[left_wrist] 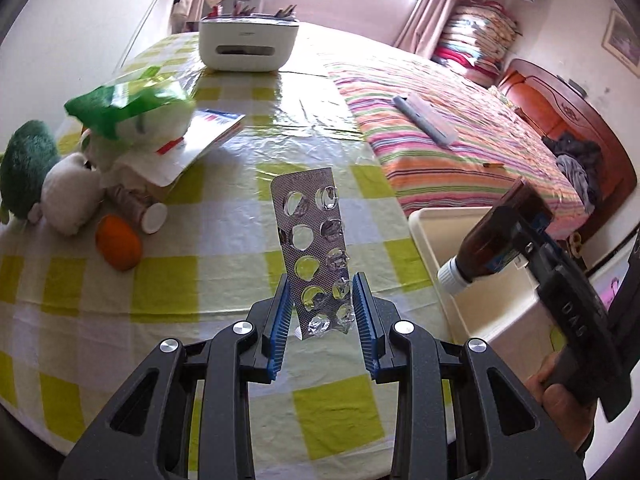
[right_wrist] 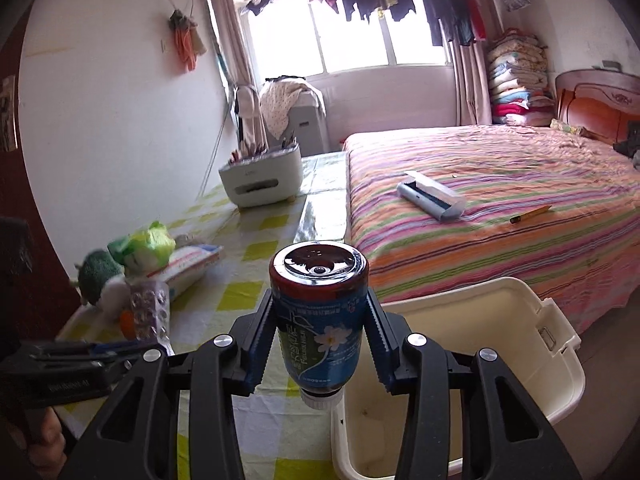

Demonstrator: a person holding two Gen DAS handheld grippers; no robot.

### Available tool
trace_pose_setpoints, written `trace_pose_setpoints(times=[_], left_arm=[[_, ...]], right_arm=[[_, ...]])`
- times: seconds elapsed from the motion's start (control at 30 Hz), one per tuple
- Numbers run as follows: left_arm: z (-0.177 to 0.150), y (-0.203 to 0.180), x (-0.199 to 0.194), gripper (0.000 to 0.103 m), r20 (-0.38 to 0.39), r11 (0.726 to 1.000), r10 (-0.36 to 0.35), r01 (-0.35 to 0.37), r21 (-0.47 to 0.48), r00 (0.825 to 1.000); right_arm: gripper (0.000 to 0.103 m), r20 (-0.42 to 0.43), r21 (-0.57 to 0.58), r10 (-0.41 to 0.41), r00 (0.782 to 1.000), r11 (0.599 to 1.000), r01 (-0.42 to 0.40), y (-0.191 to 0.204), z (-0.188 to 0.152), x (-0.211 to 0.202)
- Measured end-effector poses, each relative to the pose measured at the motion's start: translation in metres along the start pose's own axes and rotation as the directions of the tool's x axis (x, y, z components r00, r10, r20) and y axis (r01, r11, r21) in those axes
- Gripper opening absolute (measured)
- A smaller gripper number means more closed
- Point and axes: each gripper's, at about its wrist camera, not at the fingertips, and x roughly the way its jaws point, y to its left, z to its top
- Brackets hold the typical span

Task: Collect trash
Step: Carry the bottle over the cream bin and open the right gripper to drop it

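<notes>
**Over the bin's edge: 2 loads held, both able to miss**

Beside the table, the cream plastic bin (right_wrist: pixel 532 360) stands open below the right gripper (right_wrist: pixel 320 336), between the table and the bed.

Risks, largest first:
1. The brown medicine bottle with a blue label and white cap (right_wrist: pixel 320 320) hangs cap-down, clamped at its waist by narrow jaws. The smooth label could slip through the pads; released now, it may strike the bin's rim.
2. The silver foil blister strip, its pockets emptied (left_wrist: pixel 316 256), is pinched low between the left gripper (left_wrist: pixel 320 316), jaws narrow, over the table and short of the bin. Light and flat, it may flutter wide if dropped from here.

Surface: a table under yellow-green checked cloth (left_wrist: pixel 160 280), covered in clear film, carries a white organiser box (left_wrist: pixel 248 44), a green plastic bag (left_wrist: pixel 128 104) and soft toys (left_wrist: pixel 48 176).

Room: a bedroom with a striped bedspread (right_wrist: pixel 500 200) and laundry hung at the window.
</notes>
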Motion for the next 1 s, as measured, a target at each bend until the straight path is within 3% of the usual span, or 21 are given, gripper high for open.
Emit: trace_pose_setpoints(times=[0.13, 0.33, 0.53, 0.87, 0.93, 1.0], left_arm=[[0.002, -0.012, 0.001, 0.029, 0.005, 1.000, -0.005, 0.005, 0.024, 1.000], [0.004, -0.033, 0.002, 0.029, 0.012, 0.997, -0.025, 0.024, 0.071, 1.000], [0.005, -0.062, 0.005, 0.029, 0.013, 0.990, -0.054, 0.052, 0.128, 0.998], [0.011, -0.096, 0.010, 0.030, 0.021, 0.979, -0.079, 0.073, 0.189, 0.997], [0.012, -0.102, 0.012, 0.030, 0.018, 0.977, -0.081, 0.076, 0.201, 0.997], [0.012, -0.105, 0.015, 0.030, 0.016, 0.975, -0.083, 0.078, 0.209, 0.996]], right_arm=[[0.042, 0.025, 0.008, -0.078, 0.997, 0.997, 0.078, -0.010, 0.006, -0.005], [0.042, -0.003, 0.021, -0.193, 0.981, 0.981, 0.193, -0.028, 0.006, -0.003], [0.042, -0.034, 0.060, -0.247, 0.969, 0.967, 0.248, -0.050, 0.003, -0.004], [0.043, -0.084, 0.104, -0.260, 0.962, 0.958, 0.268, -0.068, -0.002, 0.001], [0.056, -0.077, 0.109, -0.273, 0.959, 0.954, 0.281, -0.068, -0.001, 0.000], [0.077, -0.067, 0.123, -0.285, 0.956, 0.949, 0.291, -0.071, 0.000, -0.002]])
